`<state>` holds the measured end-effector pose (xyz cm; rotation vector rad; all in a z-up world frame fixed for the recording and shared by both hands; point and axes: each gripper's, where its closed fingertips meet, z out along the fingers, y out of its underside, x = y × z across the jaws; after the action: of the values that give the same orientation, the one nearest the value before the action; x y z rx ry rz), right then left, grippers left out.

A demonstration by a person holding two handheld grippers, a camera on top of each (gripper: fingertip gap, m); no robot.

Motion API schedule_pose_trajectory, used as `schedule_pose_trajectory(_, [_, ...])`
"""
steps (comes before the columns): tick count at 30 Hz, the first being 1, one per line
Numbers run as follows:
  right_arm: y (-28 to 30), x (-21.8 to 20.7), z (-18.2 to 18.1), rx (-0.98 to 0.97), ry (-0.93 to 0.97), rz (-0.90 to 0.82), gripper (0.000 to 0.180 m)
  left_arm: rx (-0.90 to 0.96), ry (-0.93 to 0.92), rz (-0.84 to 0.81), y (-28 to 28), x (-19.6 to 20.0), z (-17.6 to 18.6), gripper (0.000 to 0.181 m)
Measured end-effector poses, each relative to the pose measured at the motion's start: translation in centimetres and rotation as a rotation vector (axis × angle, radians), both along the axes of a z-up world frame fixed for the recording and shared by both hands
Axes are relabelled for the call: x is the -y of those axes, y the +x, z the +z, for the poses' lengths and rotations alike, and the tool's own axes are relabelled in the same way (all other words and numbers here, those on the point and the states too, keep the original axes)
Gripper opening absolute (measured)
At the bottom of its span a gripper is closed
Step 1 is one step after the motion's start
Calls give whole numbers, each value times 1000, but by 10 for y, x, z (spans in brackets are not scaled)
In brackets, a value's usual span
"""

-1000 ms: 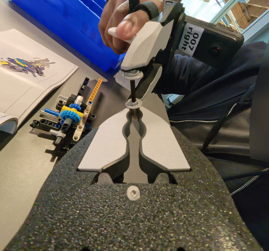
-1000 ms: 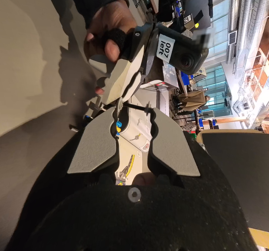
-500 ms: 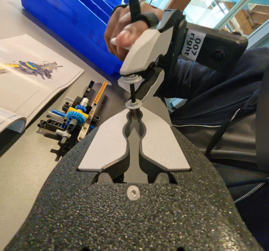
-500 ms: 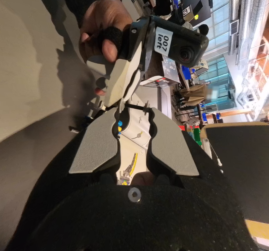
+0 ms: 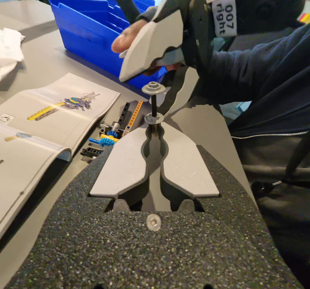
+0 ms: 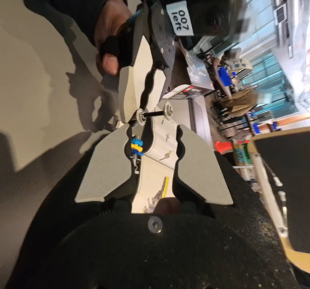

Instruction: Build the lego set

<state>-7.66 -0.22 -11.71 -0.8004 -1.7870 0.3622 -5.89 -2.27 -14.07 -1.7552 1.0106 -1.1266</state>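
My left gripper [image 5: 154,129] is shut on the lower end of a short black axle [image 5: 153,105] and holds it upright above the table. The axle carries two grey discs, one at its top [image 5: 153,88] and one just above my fingertips [image 5: 154,118]. My right gripper [image 6: 153,126] is open and empty, and the axle [image 6: 153,114] lies crosswise just beyond its tips without touching them. In the left wrist view the right gripper [image 5: 144,98] has one finger above the top disc and one behind the axle. The part-built lego assembly [image 5: 114,135] with blue gears lies on the table.
An open instruction booklet [image 5: 50,121] lies left of the assembly. Blue bins [image 5: 94,29] stand behind it, and crumpled white paper [image 5: 8,49] is at the far left. A person's dark sleeve and jacket [image 5: 260,79] fill the right. A boxed set [image 6: 189,91] sits farther back.
My right gripper has opened wider and drawn back from the axle's discs. My left gripper still holds the axle and has tilted, so more of the booklet shows.
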Motion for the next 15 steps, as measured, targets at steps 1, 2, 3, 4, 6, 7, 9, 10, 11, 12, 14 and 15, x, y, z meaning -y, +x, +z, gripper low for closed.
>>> schedule_pose_trajectory(1, [1,0,0,-4,-43,4,53,-5,18,2,0,0,0,7])
schedule_pose_trajectory(2, [2,-1,3,-20,-74,7,53,-3,26,5,-1,-1,1,7])
schedule_pose_trajectory(3, [3,-1,5,-40,-90,10,53,7,23,6,-1,-2,2,7])
schedule_pose_trajectory(4, [3,-1,7,-60,-85,11,54,21,18,8,-2,-2,3,7])
schedule_pose_trajectory(6, [4,-1,12,-105,-15,16,56,43,19,18,-4,-5,5,7])
schedule_pose_trajectory(7, [4,1,14,-128,30,19,56,43,28,22,-5,-6,6,7])
schedule_pose_trajectory(9, [3,4,17,-164,125,24,55,37,55,25,-6,-7,6,7])
schedule_pose_trajectory(10, [2,5,17,-171,168,21,54,35,70,26,-6,-6,7,7])
schedule_pose_trajectory(11, [1,6,16,-171,204,16,55,33,86,25,-6,-6,8,7])
schedule_pose_trajectory(12, [0,7,15,-168,231,14,53,26,105,29,-6,-6,8,7])
schedule_pose_trajectory(14, [0,8,16,-180,271,10,52,7,158,36,-7,-7,9,7])
schedule_pose_trajectory(15, [0,9,16,-186,283,13,52,0,192,43,-7,-8,11,7])
